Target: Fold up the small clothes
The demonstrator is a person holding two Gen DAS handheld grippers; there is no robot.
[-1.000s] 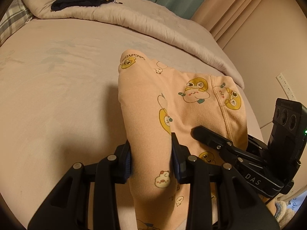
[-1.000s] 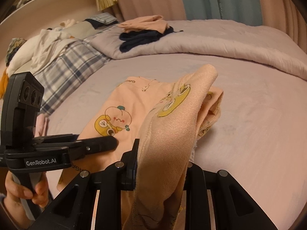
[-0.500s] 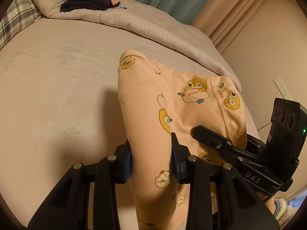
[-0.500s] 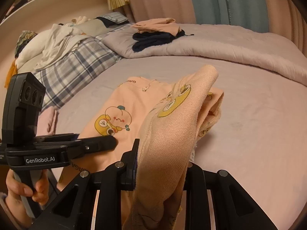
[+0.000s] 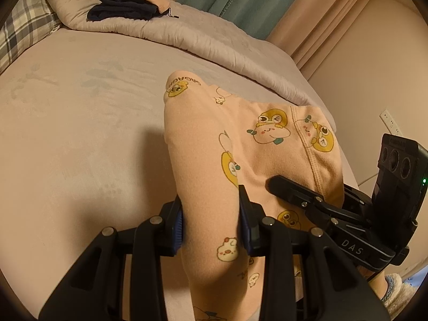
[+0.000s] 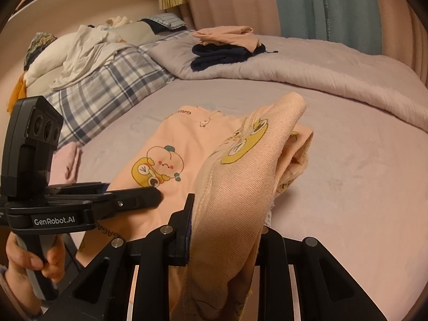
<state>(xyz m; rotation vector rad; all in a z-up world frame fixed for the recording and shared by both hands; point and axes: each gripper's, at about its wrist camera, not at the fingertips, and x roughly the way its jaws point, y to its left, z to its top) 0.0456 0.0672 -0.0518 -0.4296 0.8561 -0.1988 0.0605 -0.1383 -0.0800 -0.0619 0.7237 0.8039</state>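
While both grippers clamp cloth:
garments: one peach printed garment [image 5: 240,144] up front on the bed [image 5: 80,133]; two folded items [image 6: 227,45], peach over navy, on the duvet [image 6: 307,72] behind
left gripper [image 5: 211,214]: jaws narrow, pinching the garment's near edge
right gripper [image 6: 227,219]: jaws narrow, gripping its bunched waistband side, lifted
hand [image 6: 29,262]: one visible, holding left handle
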